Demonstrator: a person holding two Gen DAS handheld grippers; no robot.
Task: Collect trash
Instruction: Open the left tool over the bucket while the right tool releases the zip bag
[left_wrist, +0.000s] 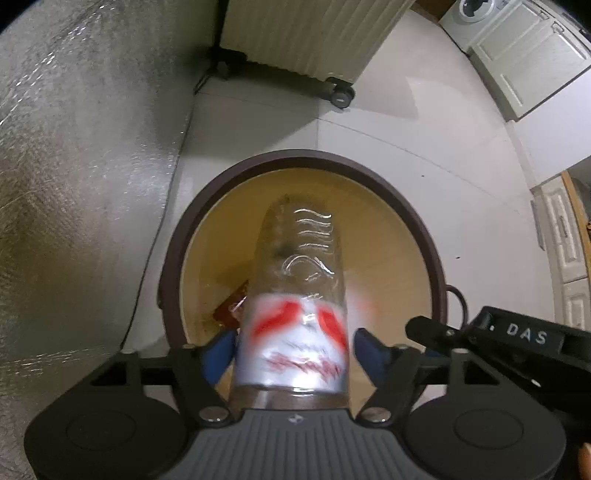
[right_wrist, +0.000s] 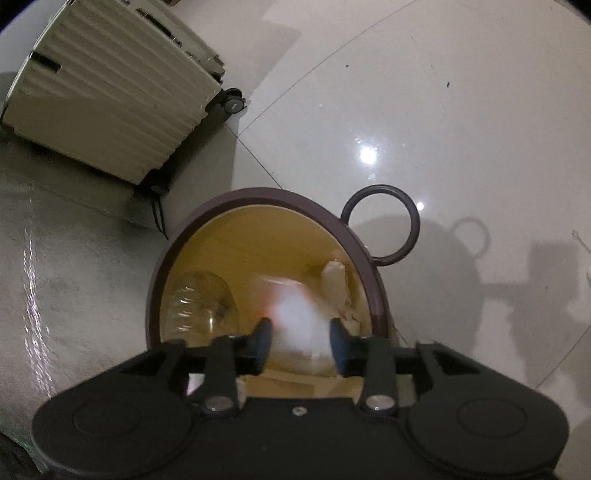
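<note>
A clear plastic bottle (left_wrist: 299, 266) with a white and red label points base-first into a round bin (left_wrist: 295, 157) with a brown rim and a yellow inside. It stands between the blue pads of my left gripper (left_wrist: 293, 350), whose jaws are open with a thin gap on each side; the label is blurred. In the right wrist view my right gripper (right_wrist: 301, 341) hangs open over the same bin (right_wrist: 258, 194), with a blurred white and orange scrap (right_wrist: 295, 314) between its pads. The bottle's base (right_wrist: 199, 302) shows at the bin's left.
Inside the bin lie a brown wrapper (left_wrist: 232, 306) and crumpled paper (right_wrist: 336, 284). A ring handle (right_wrist: 380, 225) sticks out from its rim. A cream ribbed suitcase (right_wrist: 110, 92) on wheels stands behind, a silver foil-like surface (left_wrist: 74, 184) to the left, white cabinets (left_wrist: 535, 59) far right.
</note>
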